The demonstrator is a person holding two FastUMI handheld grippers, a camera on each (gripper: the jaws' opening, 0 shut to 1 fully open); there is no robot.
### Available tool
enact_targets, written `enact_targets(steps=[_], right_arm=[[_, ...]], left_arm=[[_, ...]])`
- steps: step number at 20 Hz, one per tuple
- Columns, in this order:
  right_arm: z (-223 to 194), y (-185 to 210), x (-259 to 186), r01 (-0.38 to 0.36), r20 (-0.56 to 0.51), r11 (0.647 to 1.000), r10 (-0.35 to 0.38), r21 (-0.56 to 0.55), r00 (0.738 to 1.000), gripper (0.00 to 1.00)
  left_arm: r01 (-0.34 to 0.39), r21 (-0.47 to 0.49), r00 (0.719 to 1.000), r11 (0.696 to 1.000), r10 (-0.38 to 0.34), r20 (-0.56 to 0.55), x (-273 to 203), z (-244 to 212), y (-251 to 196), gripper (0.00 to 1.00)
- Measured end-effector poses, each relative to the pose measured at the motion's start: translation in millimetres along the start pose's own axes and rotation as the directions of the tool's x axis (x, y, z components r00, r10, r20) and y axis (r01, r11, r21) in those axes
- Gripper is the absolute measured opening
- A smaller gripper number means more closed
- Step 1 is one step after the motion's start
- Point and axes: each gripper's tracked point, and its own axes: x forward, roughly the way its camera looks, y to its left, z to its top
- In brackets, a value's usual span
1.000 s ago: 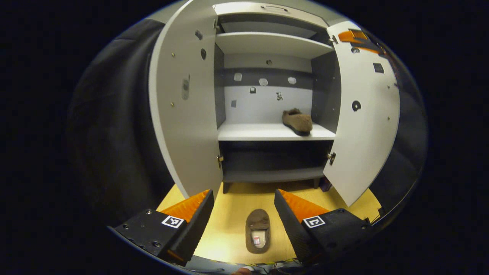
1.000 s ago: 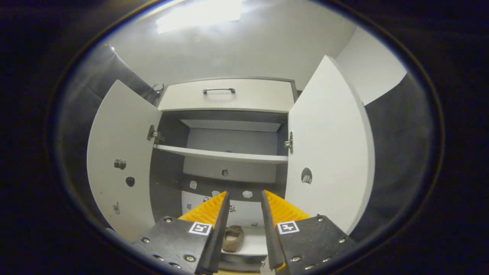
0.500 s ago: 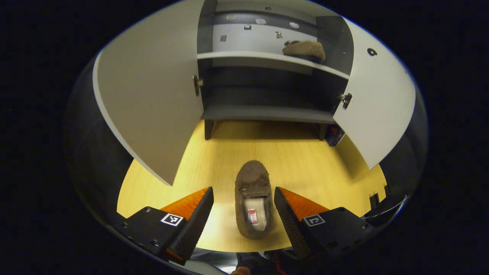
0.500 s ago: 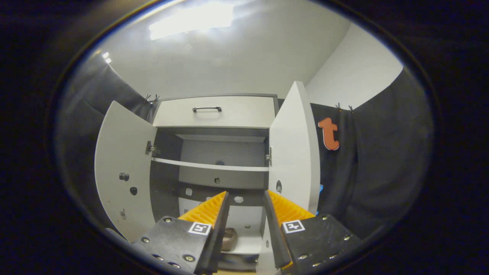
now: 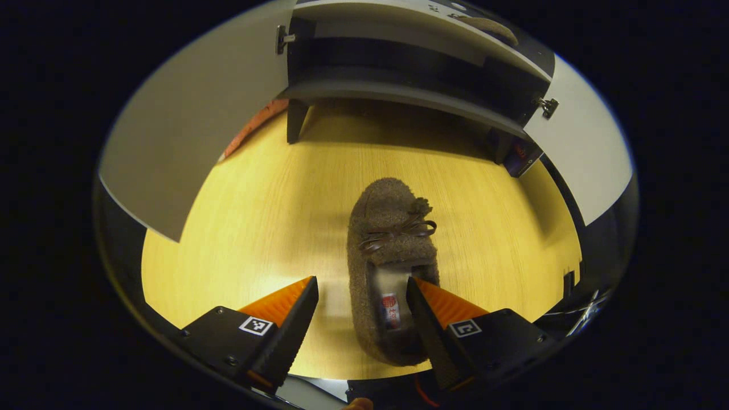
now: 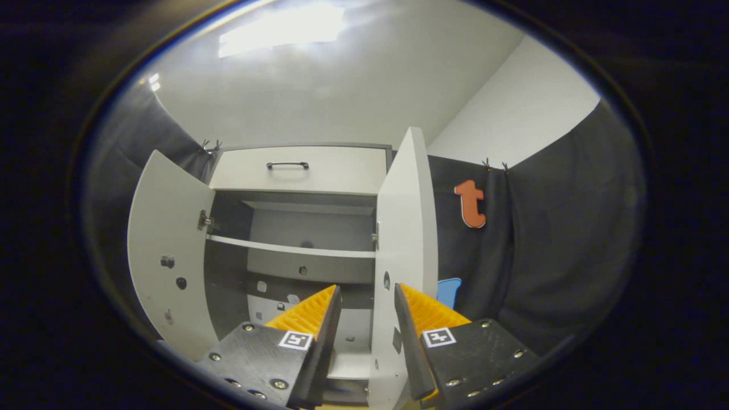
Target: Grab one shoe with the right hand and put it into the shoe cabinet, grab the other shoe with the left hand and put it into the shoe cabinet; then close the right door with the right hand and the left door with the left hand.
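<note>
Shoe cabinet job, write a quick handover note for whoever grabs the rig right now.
Left gripper: open, low over the floor, one finger at the opening of the brown shoe, the other out to its side; nothing gripped yet.
Right gripper: open and empty, raised in front of the cabinet, pointing at the edge of the right door.
Done: the other shoe lies on a cabinet shelf.
Left: grip the floor shoe with the left gripper, put it in the cabinet, then close the right door and the left door; both stand open.
</note>
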Motion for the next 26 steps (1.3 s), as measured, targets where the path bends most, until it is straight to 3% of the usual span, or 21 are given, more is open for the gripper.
enact_targets(steps=[4,8,9,11,16,20,23,26], right_arm=[[-2,3,2,-0.006,0.013,0.999,0.006,-0.045,1.000,0.52],[4,16,9,-0.047,0.019,0.997,0.048,-0.054,0.999,0.55],[4,18,10,-0.053,0.018,0.997,0.054,-0.049,0.998,0.52],[1,24,11,-0.074,0.010,0.997,0.074,-0.033,0.997,0.55],[-2,31,13,-0.094,-0.003,0.995,0.094,-0.024,0.996,0.55],[-5,32,13,-0.098,-0.012,0.995,0.097,-0.015,0.995,0.52],[-8,31,11,-0.100,-0.025,0.995,0.100,0.001,0.995,0.58],[-11,28,9,-0.100,-0.039,0.995,0.101,0.023,0.994,0.52]], left_arm=[[-0.001,-0.022,0.997,1.000,-0.001,-0.073,16,-15,1,0.96],[0.028,-0.080,0.996,0.996,-0.035,-0.084,19,-16,-3,0.90],[0.045,-0.103,0.995,0.994,-0.054,-0.082,21,-16,-6,0.83],[0.068,-0.137,0.993,0.988,-0.079,-0.083,23,-17,-11,0.58],[0.078,-0.214,0.989,0.974,-0.103,-0.109,27,-15,-6,0.36],[0.049,-0.247,0.992,0.968,-0.075,-0.099,22,-8,4,0.04],[0.020,-0.183,0.995,0.983,-0.038,-0.092,18,-3,8,0.01],[-0.011,-0.070,1.000,0.997,0.009,-0.028,3,18,17,0.01]])
